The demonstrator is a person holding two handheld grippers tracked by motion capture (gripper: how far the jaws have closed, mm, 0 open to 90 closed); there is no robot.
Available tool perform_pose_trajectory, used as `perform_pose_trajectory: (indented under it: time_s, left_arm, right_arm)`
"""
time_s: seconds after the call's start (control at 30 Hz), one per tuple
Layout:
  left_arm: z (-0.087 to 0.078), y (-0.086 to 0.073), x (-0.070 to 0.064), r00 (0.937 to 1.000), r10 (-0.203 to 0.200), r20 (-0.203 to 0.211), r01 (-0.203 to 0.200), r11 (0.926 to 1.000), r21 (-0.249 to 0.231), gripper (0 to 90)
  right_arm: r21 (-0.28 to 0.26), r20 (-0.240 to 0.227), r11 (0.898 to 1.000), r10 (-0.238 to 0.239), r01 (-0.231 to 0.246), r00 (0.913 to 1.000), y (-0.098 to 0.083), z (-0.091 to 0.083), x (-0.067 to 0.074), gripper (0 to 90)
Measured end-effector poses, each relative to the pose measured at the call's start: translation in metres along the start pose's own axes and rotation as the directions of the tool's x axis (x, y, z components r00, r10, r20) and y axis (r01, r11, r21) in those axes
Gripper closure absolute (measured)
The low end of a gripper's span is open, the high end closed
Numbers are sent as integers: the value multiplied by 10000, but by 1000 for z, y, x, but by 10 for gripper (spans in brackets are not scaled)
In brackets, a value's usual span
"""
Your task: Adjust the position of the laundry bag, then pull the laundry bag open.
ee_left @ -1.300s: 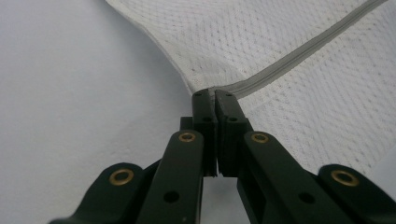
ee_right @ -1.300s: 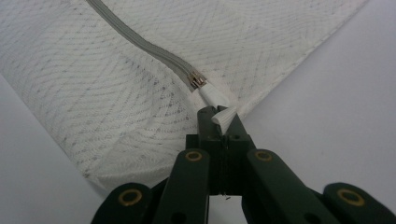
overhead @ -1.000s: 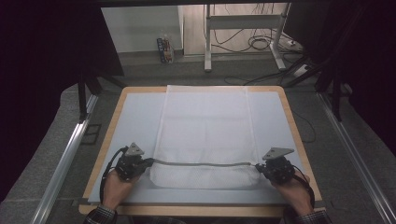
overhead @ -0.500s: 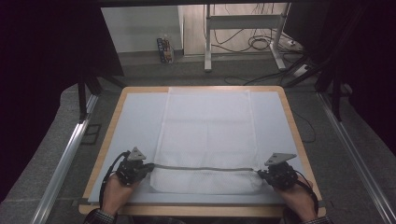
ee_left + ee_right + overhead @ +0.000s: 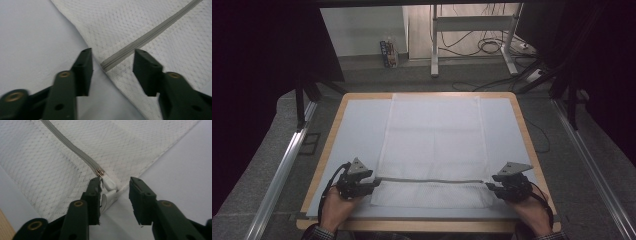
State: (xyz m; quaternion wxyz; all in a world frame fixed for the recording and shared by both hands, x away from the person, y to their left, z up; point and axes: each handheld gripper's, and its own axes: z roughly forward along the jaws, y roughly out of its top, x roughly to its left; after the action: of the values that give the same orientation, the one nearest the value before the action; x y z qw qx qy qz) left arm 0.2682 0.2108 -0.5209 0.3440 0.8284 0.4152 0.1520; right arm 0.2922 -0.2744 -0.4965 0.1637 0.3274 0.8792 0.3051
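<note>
Mesh bag (image 5: pixel 434 145) flat on the counter (image 5: pixel 357 130), my two claws at either end of its zip.

My left claw (image 5: pixel 373 183) sits at the bag's left edge with its jaws apart, straddling the closed end of the grey zip (image 5: pixel 147 37) without gripping it; I judge it is placed there to pin or pinch that end so the cloth won't drag. My right claw (image 5: pixel 490 187) waits at the right edge, jaws likewise apart, and the white pull tab (image 5: pixel 109 183) lies between them, just against the left-hand jaw, with the metal slider (image 5: pixel 99 172) right beyond the tips. That suggests I mean to close on the tab and draw the slider along the zip. The bag lies smooth and square, its near part toward me, which should keep the zip line straight.
</note>
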Motion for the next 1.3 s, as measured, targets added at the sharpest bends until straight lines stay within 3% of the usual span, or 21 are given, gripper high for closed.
perform_pose_trajectory:
  time_s: [0.23,0.27,0.4,0.53,0.7,1.17,1.3]
  left_arm:
    - [4,0,0,9998,205,38,-204,9997,-108,278]
    - [5,0,1,9998,157,87,-156,9998,-147,240]
    - [5,0,1,9996,42,282,-34,9996,-266,188]
    - [5,0,2,9978,-229,622,242,9995,-192,49]
    - [4,0,2,9973,-168,716,184,9996,-212,42]
    - [5,0,0,9980,209,603,-199,9996,-180,50]
    - [5,0,0,9979,204,612,-194,9997,-169,53]
  right_arm:
    - [-130,-27,9999,-79,79,10000,1,3,0,424]
    - [-193,48,9997,-151,152,9999,2,4,-1,359]
    - [-344,16,9994,-53,54,10000,2,5,-3,292]
    - [-502,-222,9987,39,-50,9997,2,7,-6,180]
    - [-266,-191,9996,-8,3,9998,1,10,-6,167]
    - [-557,-549,9982,175,-205,9983,1,8,-5,194]
    - [-400,-564,9991,106,-129,9984,-1,10,-5,197]
